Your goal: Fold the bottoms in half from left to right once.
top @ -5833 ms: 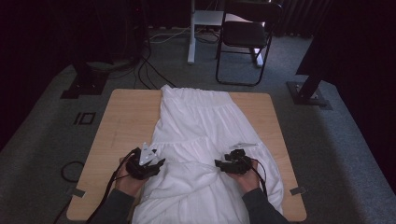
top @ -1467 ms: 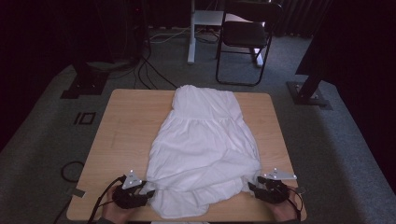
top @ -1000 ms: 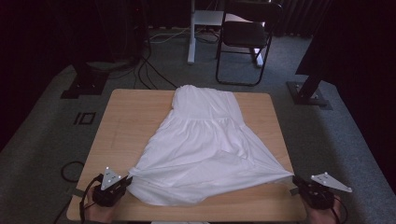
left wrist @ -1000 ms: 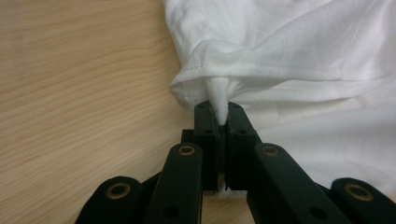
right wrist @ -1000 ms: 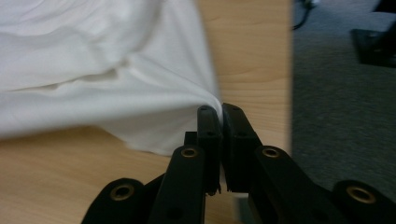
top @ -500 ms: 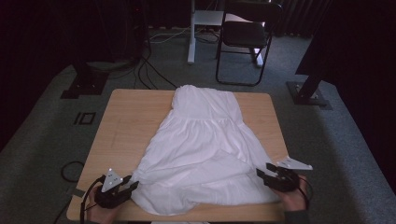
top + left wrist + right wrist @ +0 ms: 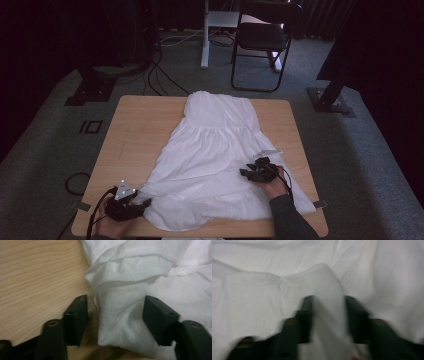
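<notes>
The right gripper (image 7: 250,172) has swung from the table's 4 o'clock corner inward onto the white dress (image 7: 215,145), its jaws closing around a ridge of cloth. The left gripper (image 7: 137,202) at 7 o'clock has opened, the hem corner slack between its jaws.

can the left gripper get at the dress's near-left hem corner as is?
Probably yes. The left gripper already has that corner of the dress between its jaws, which have just been opening with a gap on one side. Nothing lies between them and the cloth on the table.
</notes>
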